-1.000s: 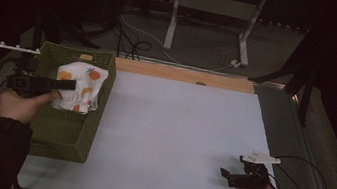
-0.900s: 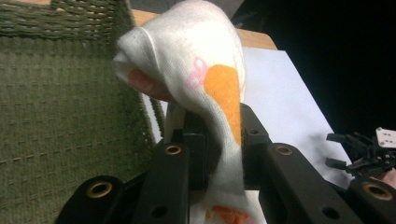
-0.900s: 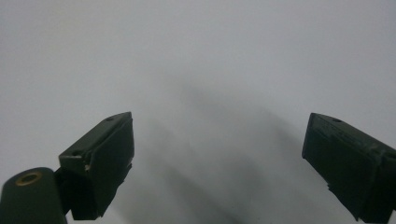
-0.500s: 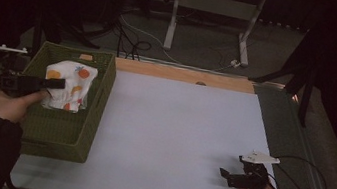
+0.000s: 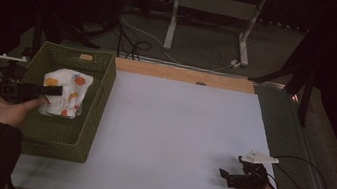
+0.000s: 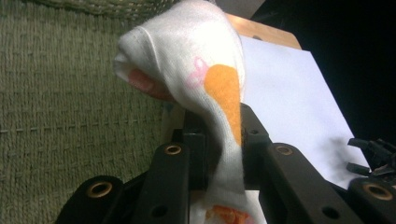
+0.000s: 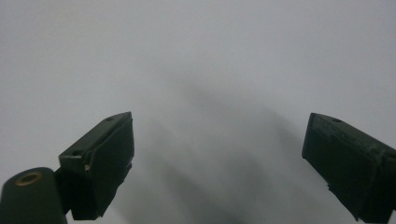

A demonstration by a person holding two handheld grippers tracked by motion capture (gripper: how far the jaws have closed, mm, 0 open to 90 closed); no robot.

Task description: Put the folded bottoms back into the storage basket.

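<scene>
High view places the left gripper (image 5: 53, 90) over the green woven basket (image 5: 95, 114) at the left edge of the table (image 5: 177, 126), with the white cloth (image 5: 68, 90) bearing orange prints hanging from its tips inside the basket walls. Left gripper view confirms the hold: the jaws are nearly closed and pinch a narrow fold of the cloth (image 6: 205, 88), which rises ahead of the tips and bunches above them, while more of it trails below. The basket's woven wall (image 6: 70, 116) lies to the left in that view, so the cloth appears to sit over the basket interior rather than over the table. The cloth's long axis runs roughly in line with the jaws. The right gripper (image 5: 227, 176) rests near the table's front right corner, well apart from the basket; right gripper view shows its jaws spread wide over bare table surface with nothing between them. The left hand (image 5: 9, 111) is therefore the nearer one, and lowering and letting go would likely be its next move.
</scene>
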